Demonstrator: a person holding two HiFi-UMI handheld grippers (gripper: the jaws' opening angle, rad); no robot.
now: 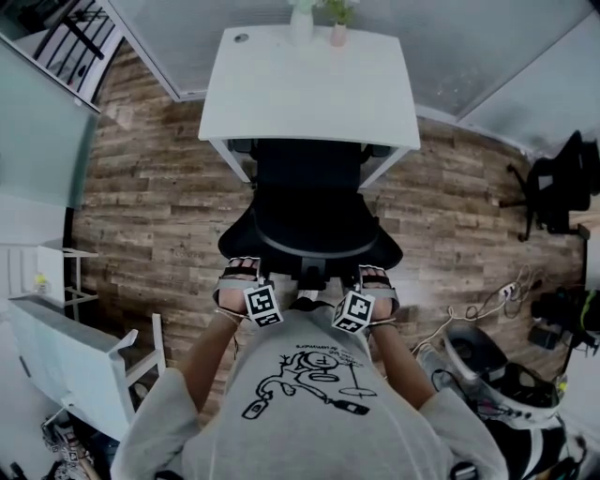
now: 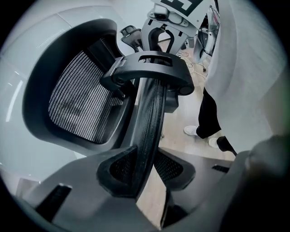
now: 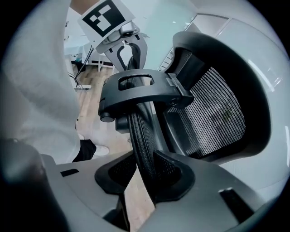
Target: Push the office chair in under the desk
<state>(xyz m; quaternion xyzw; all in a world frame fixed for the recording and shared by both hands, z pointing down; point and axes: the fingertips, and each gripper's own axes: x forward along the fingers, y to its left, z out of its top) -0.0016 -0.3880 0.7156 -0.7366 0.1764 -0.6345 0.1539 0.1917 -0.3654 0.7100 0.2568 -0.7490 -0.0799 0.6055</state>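
Observation:
A black mesh office chair [image 1: 309, 211] faces the white desk [image 1: 309, 89], its seat partly under the desktop's front edge. I stand behind it. My left gripper [image 1: 239, 283] and right gripper [image 1: 377, 287] hold the two ends of the curved headrest [image 1: 309, 251]. In the left gripper view, the left gripper [image 2: 140, 167] is shut on the thin mesh headrest edge [image 2: 152, 118], with the chair back [image 2: 77, 104] beyond. The right gripper [image 3: 145, 172] pinches the headrest mesh [image 3: 140, 131] the same way, beside the back mesh [image 3: 213, 113].
Two small vases [image 1: 319, 21] stand at the desk's far edge. Another black chair [image 1: 561, 183] is at the right. Cables and a power strip [image 1: 487, 300] lie on the wooden floor. A white table [image 1: 66, 352] stands at the left, and glass walls run behind the desk.

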